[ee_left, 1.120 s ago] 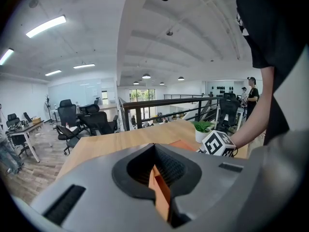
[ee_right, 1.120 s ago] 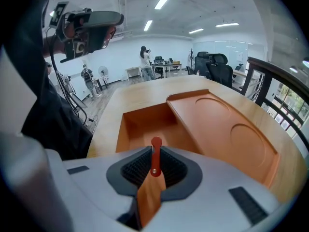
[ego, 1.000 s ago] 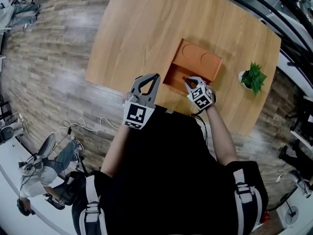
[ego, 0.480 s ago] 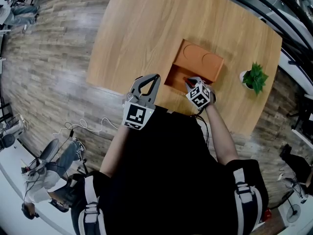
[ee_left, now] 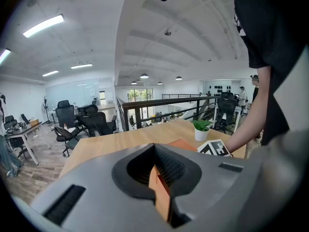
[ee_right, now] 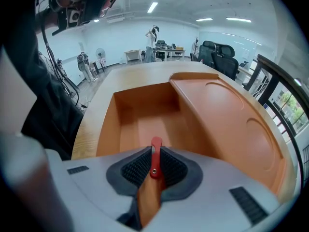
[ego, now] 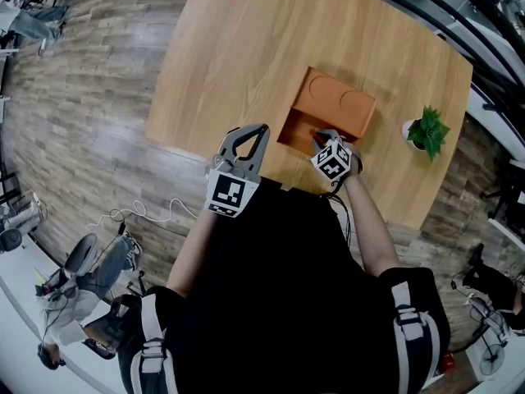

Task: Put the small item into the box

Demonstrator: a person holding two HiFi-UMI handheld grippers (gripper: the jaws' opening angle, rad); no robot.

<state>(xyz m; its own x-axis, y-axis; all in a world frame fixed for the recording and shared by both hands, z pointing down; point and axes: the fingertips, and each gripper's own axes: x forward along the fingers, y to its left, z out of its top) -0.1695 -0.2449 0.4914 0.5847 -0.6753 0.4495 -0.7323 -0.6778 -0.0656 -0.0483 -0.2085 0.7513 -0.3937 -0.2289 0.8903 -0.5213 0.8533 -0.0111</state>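
An orange box (ego: 332,105) lies on the wooden table (ego: 246,48), its lid slid back so the near compartment (ego: 297,131) is uncovered. My right gripper (ego: 321,141) points steeply down over that compartment, shut on a small flat red item (ee_right: 155,159) with a hole in it. In the right gripper view the red item sticks out past the right gripper (ee_right: 155,151) above the compartment's floor (ee_right: 149,127). The left gripper (ego: 259,130) hangs over the table's near edge, left of the box. Its jaws meet with nothing between them, as the left gripper (ee_left: 155,153) shows in its own view.
A small potted plant (ego: 426,130) in a white pot stands on the table right of the box. The plant (ee_left: 201,128) also shows in the left gripper view. Beyond the table are office chairs, desks and a railing. The table's near edge runs just under both grippers.
My right gripper has tipped slightly steeper over the box's open compartment, still holding the red item. The left gripper has not moved.
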